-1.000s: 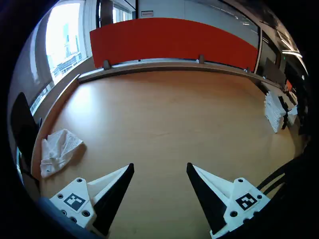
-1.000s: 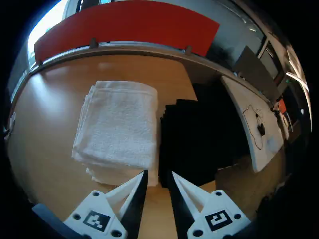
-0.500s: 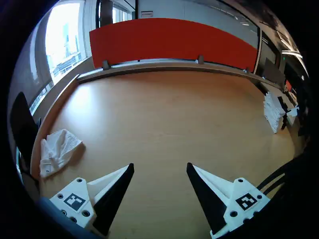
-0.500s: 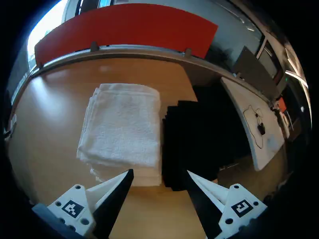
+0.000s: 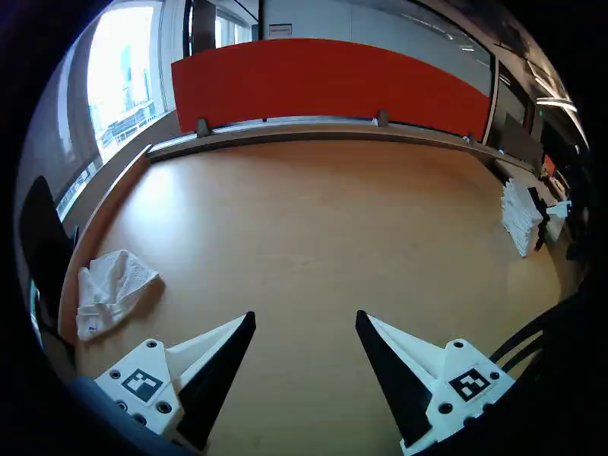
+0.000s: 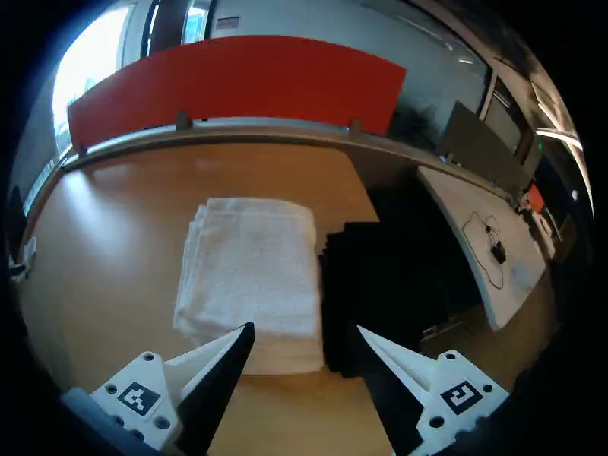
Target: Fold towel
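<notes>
A pale wooden surface (image 5: 319, 220) stretches forward from the foot of a long red panel (image 5: 327, 80), which stands upright along its far edge. In the right gripper view the same surface (image 6: 114, 228) and red panel (image 6: 228, 83) show again. Beyond the panel's left end, in the left gripper view, there is a bright window (image 5: 121, 76). Past the panel's right end, in the right gripper view, a white desk (image 6: 524, 281) stands apart from the surface, with a thin cable (image 6: 486, 235) lying on it.

In front of the panel's right half, well clear of it, sits a black stack (image 6: 372, 296) of flat layers; what they are made of cannot be told. Touching its side toward the panel's left end is a neat pile of folded white towels (image 6: 251, 281), edges squared. From the left gripper view that pile of folded white towels (image 5: 520, 216) appears small, out in front of the panel's right end.

Well in front of the panel's left end, at the rim of the surface, lies one crumpled white towel (image 5: 110, 289), unfolded and in nobody's grip.

The left claw (image 5: 304, 315) is spread wide over bare wood, holding nothing and pointing toward the panel. The right claw (image 6: 304, 328) is also spread wide and empty, its tips just short of the near edge of the towel pile and the black stack.
</notes>
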